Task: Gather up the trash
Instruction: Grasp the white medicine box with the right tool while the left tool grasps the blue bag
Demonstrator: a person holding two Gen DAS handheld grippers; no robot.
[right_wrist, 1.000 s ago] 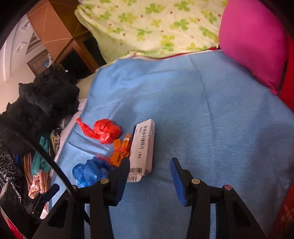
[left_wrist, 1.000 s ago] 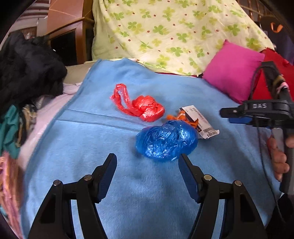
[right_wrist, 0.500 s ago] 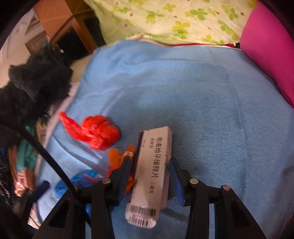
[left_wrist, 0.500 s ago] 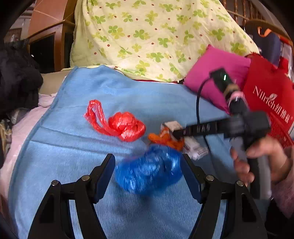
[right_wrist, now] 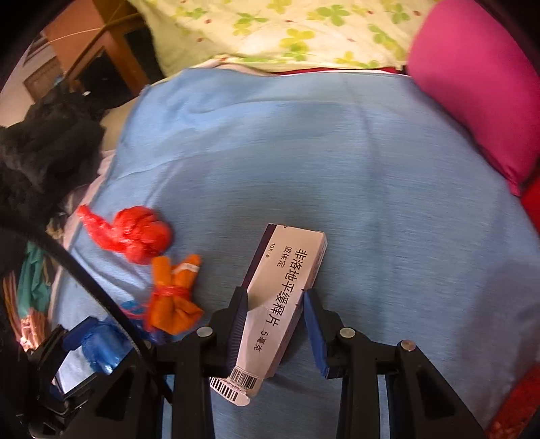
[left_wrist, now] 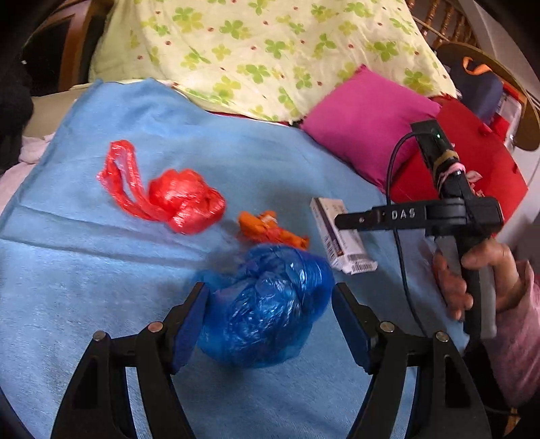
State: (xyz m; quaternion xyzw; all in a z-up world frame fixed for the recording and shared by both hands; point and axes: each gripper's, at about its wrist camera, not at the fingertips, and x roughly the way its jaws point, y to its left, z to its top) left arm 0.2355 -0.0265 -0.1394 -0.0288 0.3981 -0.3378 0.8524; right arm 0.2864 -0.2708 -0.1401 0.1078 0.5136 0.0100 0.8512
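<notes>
Left wrist view has my left gripper [left_wrist: 270, 310] spread wide around the crumpled blue plastic bag [left_wrist: 266, 307], which sits between the two fingers near the camera on the blue blanket [left_wrist: 84, 270]; the left pad touches the bag, while I cannot tell whether the right pad does, so I would not call it gripped. Just beyond the bag lies a small orange wrapper [left_wrist: 270, 231], and farther left a knotted red plastic bag [left_wrist: 172, 197] with its loop trailing off to the far left. To the right I see the white medicine box [left_wrist: 337, 234] with its barcode end nearest, and the right gripper [left_wrist: 351, 219] reaching across it, a hand [left_wrist: 479, 277] on its handle. From the right wrist view, my right gripper [right_wrist: 275, 319] is narrowed about the near half of that medicine box [right_wrist: 283, 300], both pads up against its long sides, the box lying at a slant on the blanket [right_wrist: 371, 185] with its far end sticking out past the fingertips. A pink cushion [right_wrist: 479, 87] and a clover-print cloth [right_wrist: 287, 30] sit at the far edge
</notes>
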